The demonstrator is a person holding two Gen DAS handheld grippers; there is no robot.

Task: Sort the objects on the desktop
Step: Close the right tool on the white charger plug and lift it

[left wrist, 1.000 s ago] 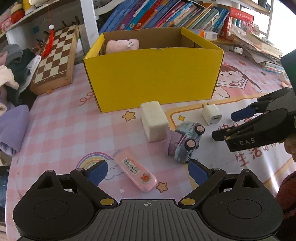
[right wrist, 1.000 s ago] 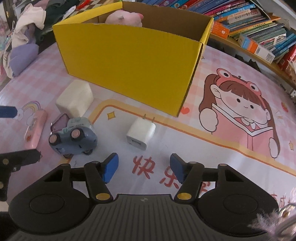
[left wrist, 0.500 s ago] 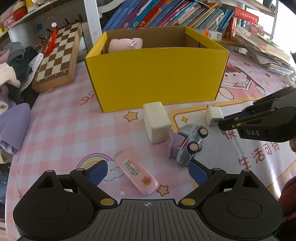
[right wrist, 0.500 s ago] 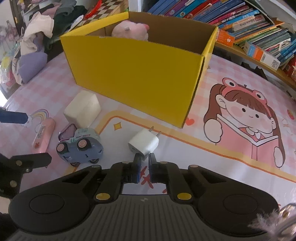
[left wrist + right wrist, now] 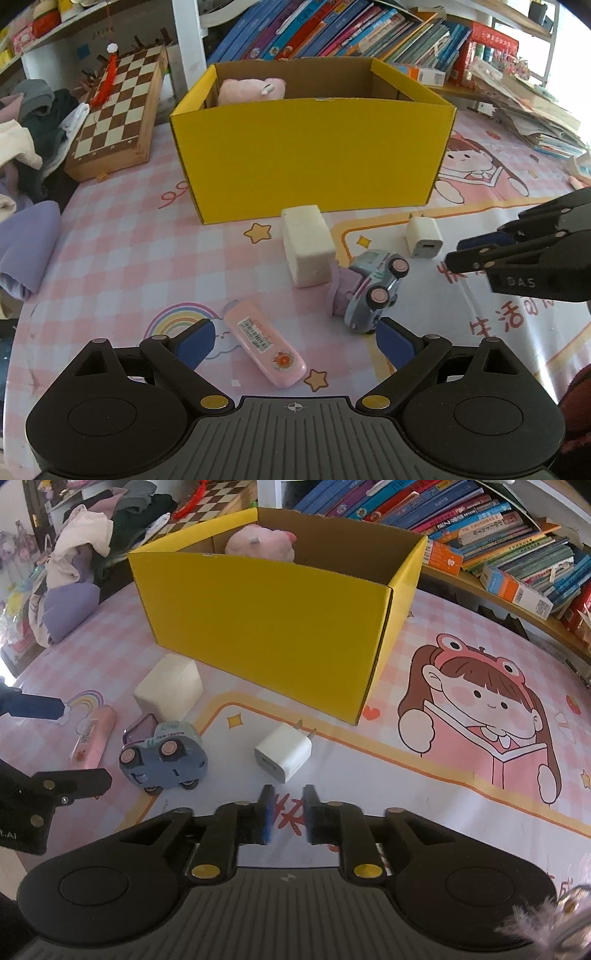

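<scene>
Chessboard (image 5: 118, 110), books (image 5: 332, 33), maybe clothes (image 5: 33, 122).

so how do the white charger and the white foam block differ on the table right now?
The charger is smaller and smooth, with two metal prongs and a port; the foam block is bigger, rough and plain. The charger lies just ahead of the right gripper, whose jaws are narrowly apart; the block sits nearer the yellow box, beside the toy car. Both are white, boxy and lie outside the box.

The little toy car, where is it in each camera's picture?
Left wrist: the toy car sits right of centre, tipped on its side, beside the white block.
Right wrist: the toy car sits at lower left, wheels facing the camera.
Shared landmark: the yellow box stands behind it in both views.
</scene>
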